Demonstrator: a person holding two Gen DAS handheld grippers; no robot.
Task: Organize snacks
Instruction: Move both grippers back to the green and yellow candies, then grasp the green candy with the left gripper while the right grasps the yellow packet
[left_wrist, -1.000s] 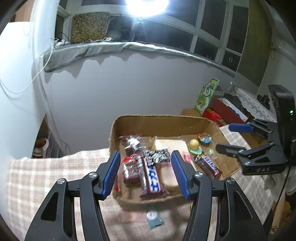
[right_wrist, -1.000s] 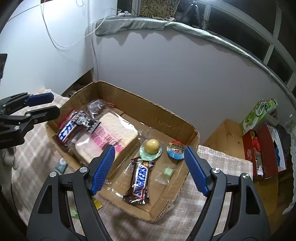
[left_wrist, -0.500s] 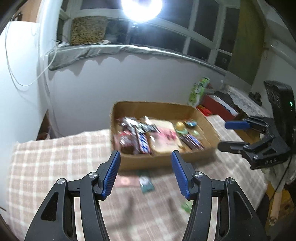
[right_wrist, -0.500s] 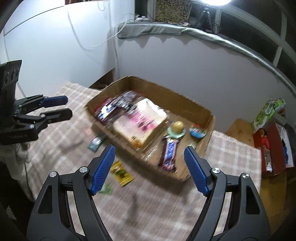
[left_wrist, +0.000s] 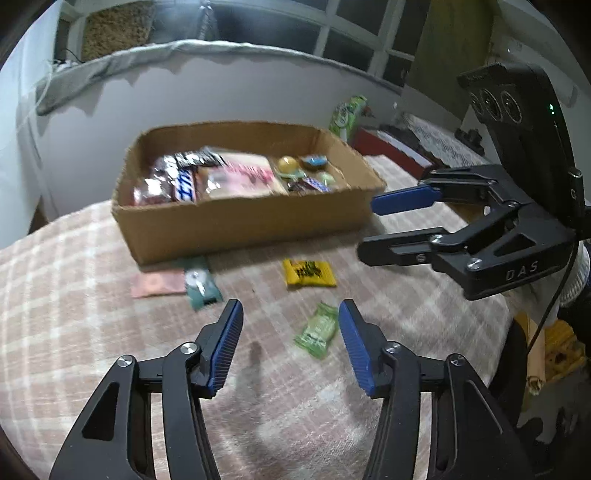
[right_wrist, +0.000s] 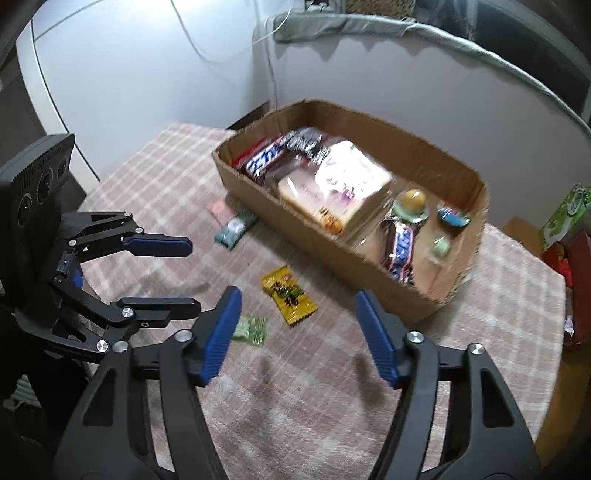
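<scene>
A cardboard box (left_wrist: 240, 225) (right_wrist: 332, 240) on the checked cloth holds chocolate bars, a bread pack and small sweets. In front of it lie a yellow packet (left_wrist: 309, 272) (right_wrist: 290, 295), a green candy (left_wrist: 319, 334) (right_wrist: 253, 329), a teal packet (left_wrist: 201, 282) (right_wrist: 236, 225) and a pink packet (left_wrist: 157, 284) (right_wrist: 218, 205). My left gripper (left_wrist: 290, 314) (right_wrist: 194, 277) hovers over the cloth just left of the green candy, its jaws closing with nothing between them. My right gripper (right_wrist: 299, 299) (left_wrist: 369, 229) hangs above the yellow packet, its jaws also closing and empty.
A white wall rises behind the box. To the right stand a green carton (left_wrist: 347, 114) (right_wrist: 565, 210) and a red box (left_wrist: 388, 147) on a lower wooden surface. The cloth-covered table's edge (right_wrist: 554, 369) falls away on the right.
Both grippers have drawn back from over the box and sunk toward the cloth, bringing the loose packets into view. The right gripper's jaws stand narrower than before, the left's slightly narrower.
</scene>
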